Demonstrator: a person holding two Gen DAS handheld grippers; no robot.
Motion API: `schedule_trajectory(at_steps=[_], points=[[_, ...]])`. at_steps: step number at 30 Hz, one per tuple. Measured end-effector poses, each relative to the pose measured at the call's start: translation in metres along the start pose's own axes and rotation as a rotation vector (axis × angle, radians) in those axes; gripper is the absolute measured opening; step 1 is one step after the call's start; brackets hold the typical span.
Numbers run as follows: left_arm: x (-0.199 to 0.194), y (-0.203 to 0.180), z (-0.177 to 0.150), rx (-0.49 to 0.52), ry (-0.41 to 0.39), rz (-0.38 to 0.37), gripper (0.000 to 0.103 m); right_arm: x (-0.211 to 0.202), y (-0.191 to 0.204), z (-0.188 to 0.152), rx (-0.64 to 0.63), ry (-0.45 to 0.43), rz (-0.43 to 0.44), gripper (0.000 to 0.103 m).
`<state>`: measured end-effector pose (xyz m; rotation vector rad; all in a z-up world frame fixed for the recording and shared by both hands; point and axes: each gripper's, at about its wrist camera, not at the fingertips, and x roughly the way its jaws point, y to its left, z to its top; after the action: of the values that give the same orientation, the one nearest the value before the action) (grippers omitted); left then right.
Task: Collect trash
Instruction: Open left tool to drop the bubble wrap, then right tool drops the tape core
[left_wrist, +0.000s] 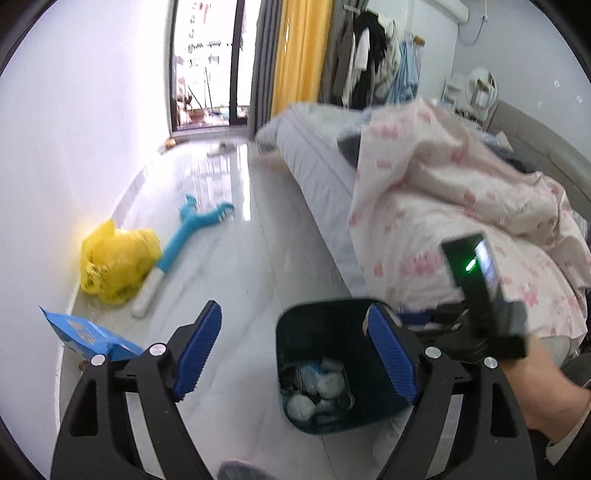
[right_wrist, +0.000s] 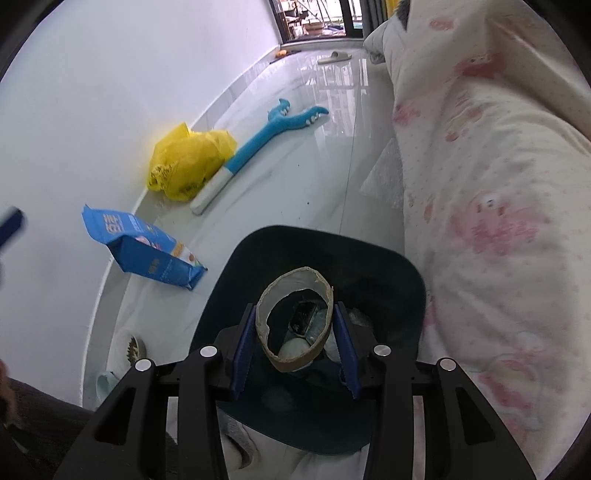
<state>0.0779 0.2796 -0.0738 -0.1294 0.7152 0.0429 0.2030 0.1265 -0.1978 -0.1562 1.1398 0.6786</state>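
A dark teal trash bin stands on the floor beside the bed, with crumpled white trash inside; in the right wrist view its rim fills the middle. My right gripper is shut on a squashed cardboard tube ring, held directly above the bin's opening. My left gripper is open and empty, to the left of and above the bin. A blue snack bag lies on the floor left of the bin; it also shows in the left wrist view. A yellow plastic bag lies by the wall.
A blue and white claw-shaped stick lies on the tiled floor past the yellow bag. The bed with a pink-patterned quilt runs along the right. A white wall is on the left. A slipper lies far off near the balcony door.
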Motion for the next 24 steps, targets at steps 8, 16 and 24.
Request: schedule_trajectory(at_steps=[8,16,24], points=[[-0.037,0.007,0.01,-0.003,-0.115,0.037,0.086,0.021,0.013,0.001,-0.046,0.04,-0.041,0.044],[-0.065,0.005,0.023,-0.013,-0.215,0.039,0.089,0.023,0.012,-0.001,-0.054,0.047,-0.071,0.065],[-0.082,-0.003,0.031,0.002,-0.271,0.053,0.089,-0.018,0.007,0.006,-0.054,-0.049,-0.078,0.072]])
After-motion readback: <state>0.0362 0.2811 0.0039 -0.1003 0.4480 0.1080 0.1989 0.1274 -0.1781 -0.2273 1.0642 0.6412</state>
